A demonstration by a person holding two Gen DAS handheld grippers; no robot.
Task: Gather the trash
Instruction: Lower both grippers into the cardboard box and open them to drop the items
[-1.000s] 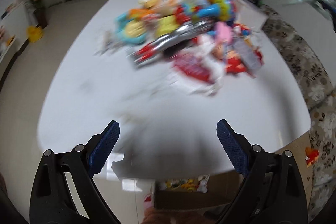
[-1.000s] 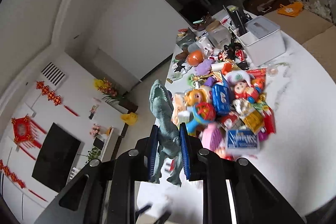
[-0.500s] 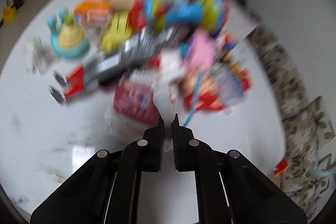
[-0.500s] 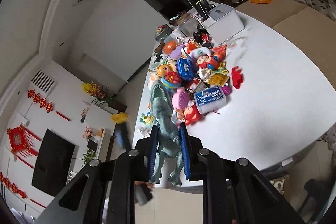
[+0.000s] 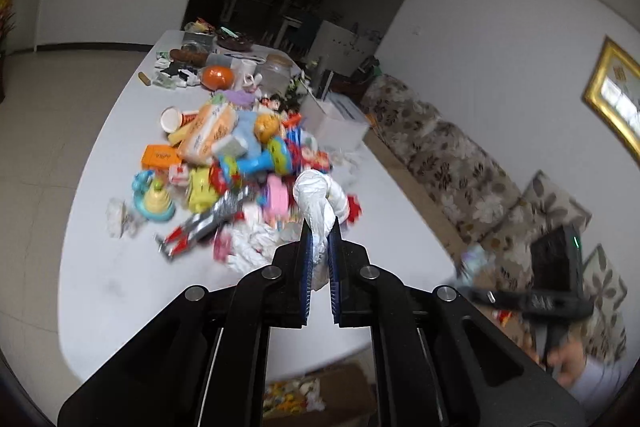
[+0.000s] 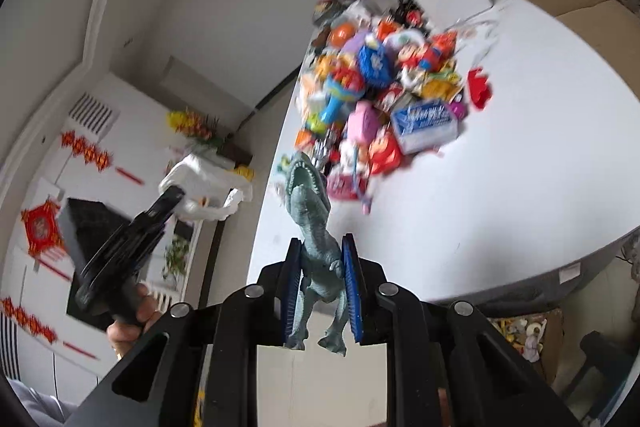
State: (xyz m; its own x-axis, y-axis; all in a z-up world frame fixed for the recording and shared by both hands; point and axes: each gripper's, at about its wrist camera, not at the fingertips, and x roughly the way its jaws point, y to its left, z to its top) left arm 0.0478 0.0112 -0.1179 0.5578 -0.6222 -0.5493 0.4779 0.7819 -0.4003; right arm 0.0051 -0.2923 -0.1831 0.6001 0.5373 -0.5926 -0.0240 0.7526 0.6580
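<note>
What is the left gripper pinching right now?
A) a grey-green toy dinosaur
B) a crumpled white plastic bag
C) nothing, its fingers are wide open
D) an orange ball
B: the left gripper is shut on a white plastic bag, lifted clear of the table; the dinosaur is in the right gripper.

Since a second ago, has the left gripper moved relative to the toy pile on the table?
Yes. The left gripper, open over bare table before, went in to the toy pile, shut on the white plastic bag and lifted back.
</note>
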